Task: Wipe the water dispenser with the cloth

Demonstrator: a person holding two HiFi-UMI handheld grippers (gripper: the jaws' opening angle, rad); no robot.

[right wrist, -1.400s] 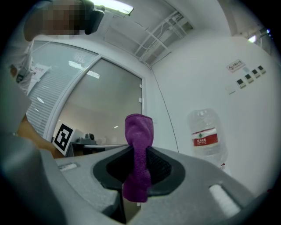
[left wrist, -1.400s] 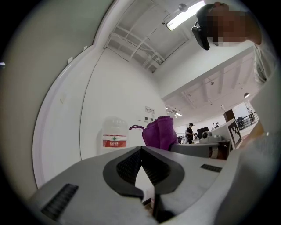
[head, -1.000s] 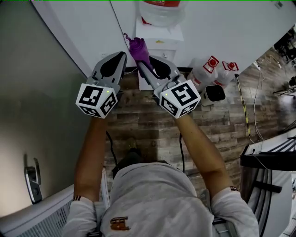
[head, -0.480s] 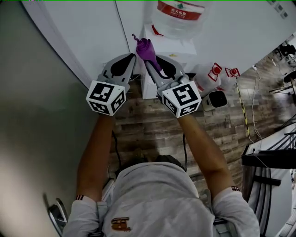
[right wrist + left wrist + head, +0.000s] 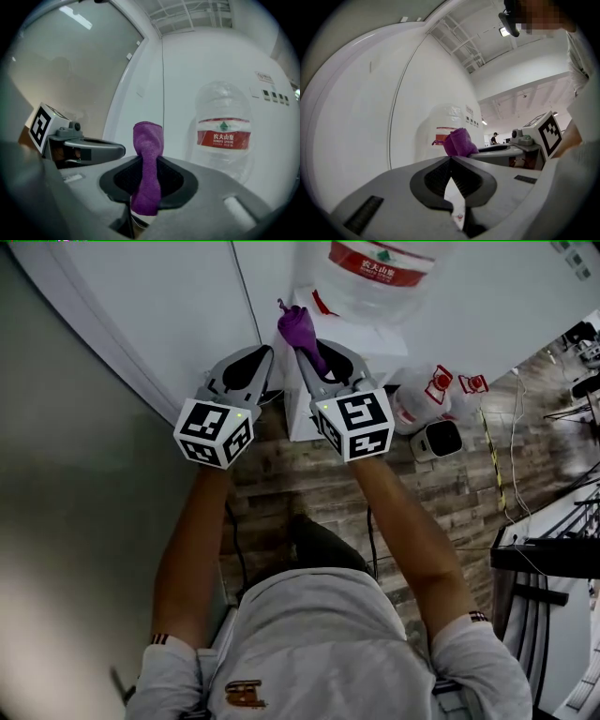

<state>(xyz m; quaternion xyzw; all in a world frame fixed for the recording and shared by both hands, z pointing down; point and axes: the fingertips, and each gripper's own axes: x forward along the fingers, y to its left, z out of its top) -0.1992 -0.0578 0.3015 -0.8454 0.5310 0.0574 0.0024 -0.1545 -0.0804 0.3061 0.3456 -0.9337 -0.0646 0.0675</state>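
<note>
**Bunched cloth, bottle close above**

My right gripper (image 5: pixel 149 165) is clamped on the purple cloth (image 5: pixel 148 138), which stands up in a wad just short of the water dispenser (image 5: pixel 349 341). Pressed like that, it could slip from the jaws or nudge the water bottle (image 5: pixel 224 136). My left gripper (image 5: pixel 450 159) is closed on nothing, just beside it.

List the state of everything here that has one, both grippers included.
left gripper: shut, nothing between the jaws.
right gripper: shut on the purple cloth.
purple cloth: bunched into a roll, sticking up past the jaw tips.
water bottle: mounted on top of the dispenser.
water dispenser: upright against the white wall.
</note>
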